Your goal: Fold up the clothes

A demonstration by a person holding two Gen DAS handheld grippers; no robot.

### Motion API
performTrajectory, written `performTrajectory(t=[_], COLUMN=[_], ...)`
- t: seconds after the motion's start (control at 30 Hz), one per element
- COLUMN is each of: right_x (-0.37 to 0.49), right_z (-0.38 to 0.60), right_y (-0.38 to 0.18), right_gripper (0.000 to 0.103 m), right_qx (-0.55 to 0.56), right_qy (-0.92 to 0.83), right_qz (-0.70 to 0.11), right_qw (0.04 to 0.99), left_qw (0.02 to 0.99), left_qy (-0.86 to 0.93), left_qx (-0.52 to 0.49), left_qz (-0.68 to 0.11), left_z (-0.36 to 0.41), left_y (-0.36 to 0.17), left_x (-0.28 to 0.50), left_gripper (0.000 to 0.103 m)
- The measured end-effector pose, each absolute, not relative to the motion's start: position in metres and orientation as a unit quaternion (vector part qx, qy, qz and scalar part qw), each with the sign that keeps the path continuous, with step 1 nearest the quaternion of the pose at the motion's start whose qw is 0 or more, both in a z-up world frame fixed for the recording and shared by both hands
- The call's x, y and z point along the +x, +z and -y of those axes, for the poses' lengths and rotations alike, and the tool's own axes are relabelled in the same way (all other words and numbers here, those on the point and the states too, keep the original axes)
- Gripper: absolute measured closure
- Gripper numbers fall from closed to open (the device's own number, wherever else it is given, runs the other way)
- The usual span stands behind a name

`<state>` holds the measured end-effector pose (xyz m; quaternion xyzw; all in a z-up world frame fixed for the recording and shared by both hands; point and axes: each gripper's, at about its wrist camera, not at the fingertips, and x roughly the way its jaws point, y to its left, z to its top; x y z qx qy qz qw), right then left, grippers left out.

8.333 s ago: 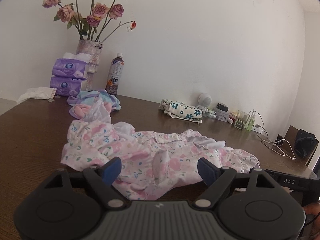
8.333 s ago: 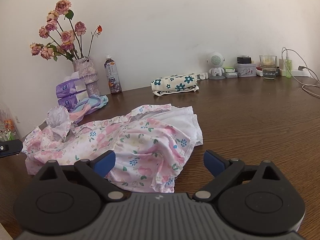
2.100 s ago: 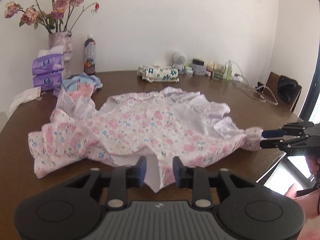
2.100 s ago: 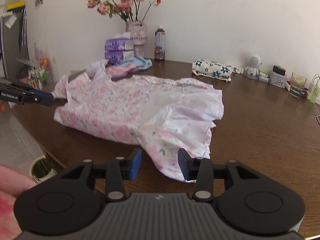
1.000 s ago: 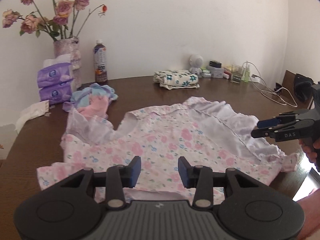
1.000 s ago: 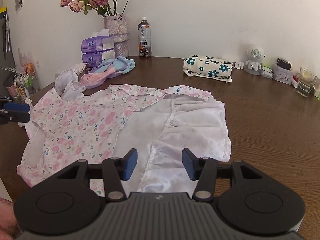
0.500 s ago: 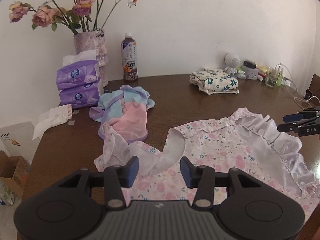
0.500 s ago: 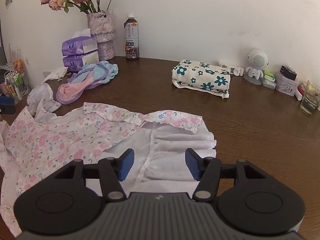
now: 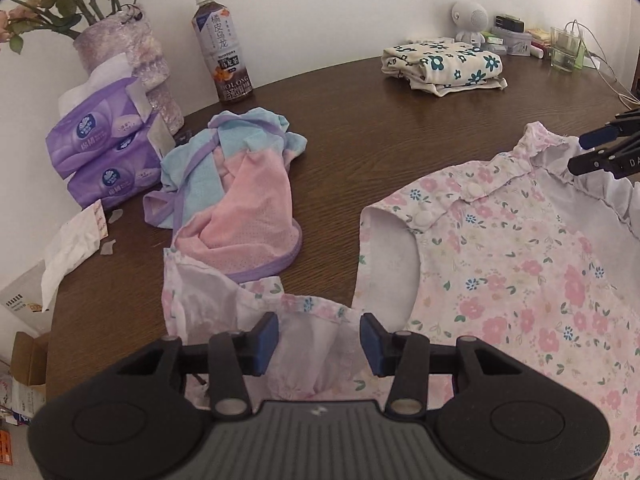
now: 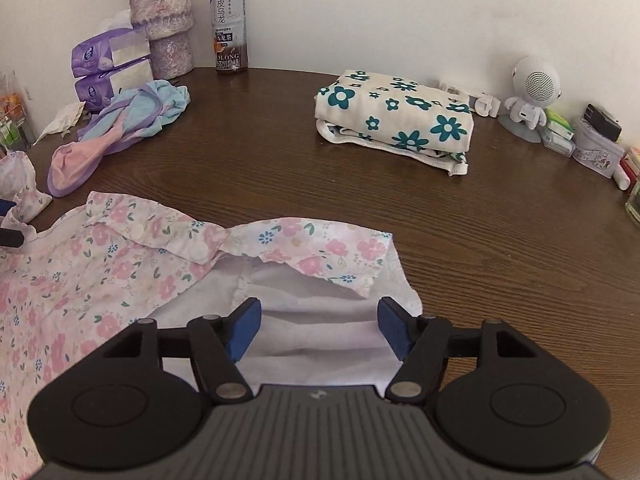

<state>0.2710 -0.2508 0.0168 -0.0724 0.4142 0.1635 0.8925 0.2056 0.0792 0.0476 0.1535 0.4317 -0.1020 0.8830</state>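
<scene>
A pink floral garment (image 9: 500,272) lies spread flat on the brown table (image 9: 360,120), neckline and snap buttons facing the wall. My left gripper (image 9: 319,340) is open low over its ruffled left sleeve (image 9: 200,292), with cloth lying loose between the fingers. In the right wrist view the same garment (image 10: 100,280) shows its white lining and a folded-over floral flap (image 10: 320,248). My right gripper (image 10: 319,328) is open just above that white lining. Its fingers (image 9: 596,136) also show at the right edge of the left wrist view.
A crumpled pink and blue garment (image 9: 236,184) lies just beyond the sleeve. A folded cream cloth with teal flowers (image 10: 396,120) sits further back. Purple tissue packs (image 9: 100,152), a vase (image 9: 132,52), a tea bottle (image 9: 222,48) and a white robot figure (image 10: 528,96) line the wall.
Both grippers have moved forward and down to the garment's neckline end. The right jaws have spread wider over the last second; the garment lies flat and is no longer held.
</scene>
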Motion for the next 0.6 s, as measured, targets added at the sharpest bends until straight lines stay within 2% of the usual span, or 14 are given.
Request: performTrajectory(t=[0.1, 0.17, 0.23, 0.3, 0.33, 0.37, 0.4, 0.43, 0.6], right_x=[0.277, 0.28, 0.282, 0.282, 0.281, 0.281, 0.281, 0.28, 0.275], right_z=[0.24, 0.232, 0.223, 0.217, 0.214, 0.212, 0.21, 0.208, 0.206], right_y=[0.014, 0.011, 0.008, 0.008, 0.008, 0.009, 0.01, 0.01, 0.014], right_gripper=[0.037, 0.037, 0.039, 0.043, 0.053, 0.071, 0.081, 0.098, 0.1], right_qx=[-0.077, -0.082, -0.096, -0.101, -0.103, -0.102, -0.1, -0.103, -0.117], right_qy=[0.176, 0.183, 0.187, 0.193, 0.195, 0.203, 0.21, 0.209, 0.185], right_qz=[-0.416, -0.418, -0.42, -0.417, -0.416, -0.416, -0.415, -0.415, -0.384], right_qw=[0.889, 0.886, 0.883, 0.882, 0.882, 0.881, 0.879, 0.879, 0.897], left_qw=[0.88, 0.878, 0.879, 0.877, 0.876, 0.877, 0.878, 0.879, 0.908], left_qy=[-0.106, -0.11, -0.116, -0.124, -0.131, -0.133, -0.135, -0.137, -0.115], left_qx=[0.145, 0.139, 0.134, 0.133, 0.129, 0.124, 0.118, 0.112, 0.109], left_qz=[-0.439, -0.444, -0.444, -0.444, -0.445, -0.444, -0.443, -0.442, -0.388], left_z=[-0.082, -0.083, -0.084, -0.084, -0.083, -0.083, -0.083, -0.083, -0.088], left_y=[0.042, 0.039, 0.039, 0.039, 0.039, 0.039, 0.039, 0.039, 0.056], left_x=[0.212, 0.215, 0.217, 0.217, 0.217, 0.217, 0.216, 0.216, 0.211], left_gripper=[0.062, 0.071, 0.074, 0.083, 0.092, 0.1, 0.1, 0.102, 0.103])
